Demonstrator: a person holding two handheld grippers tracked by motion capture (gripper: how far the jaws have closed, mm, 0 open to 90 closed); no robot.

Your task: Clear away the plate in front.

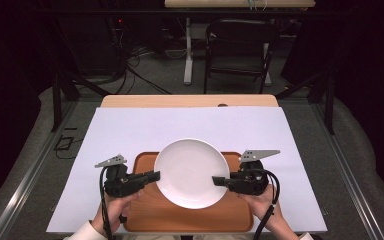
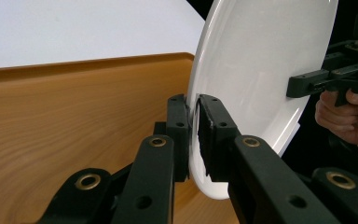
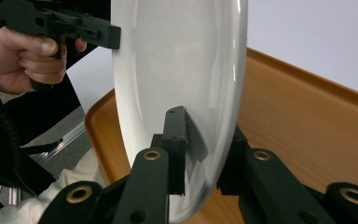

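The two black jaws of the left gripper (image 2: 194, 135) were pinched tight on the rim of the one white plate (image 1: 190, 172). One jaw sat on each face of the rim, and the rim ran down between them. The two jaws of the right gripper (image 3: 205, 149) were squeezed on the plate's rim too, on the side across from the left gripper. In the right gripper view, one jaw pressed on the plate's shiny inside and the other jaw was behind the plate.

In the high view, the left gripper (image 1: 151, 176) held the plate's left edge and the right gripper (image 1: 221, 180) held its right edge. There were two grippers, and each had a grey three-cornered plate on top and a black cable going back from it. One hand held each gripper, so there were two hands: the left hand (image 1: 114, 205) and the right hand (image 1: 261, 201).

The plate was over one wooden tray (image 1: 145, 212). I could not tell if the plate touched the tray. The tray lay on one white sheet (image 1: 130, 130) that covered the table (image 1: 190, 100). Far behind the plate, past the table, stood one dark chair (image 1: 239, 47) on the floor.
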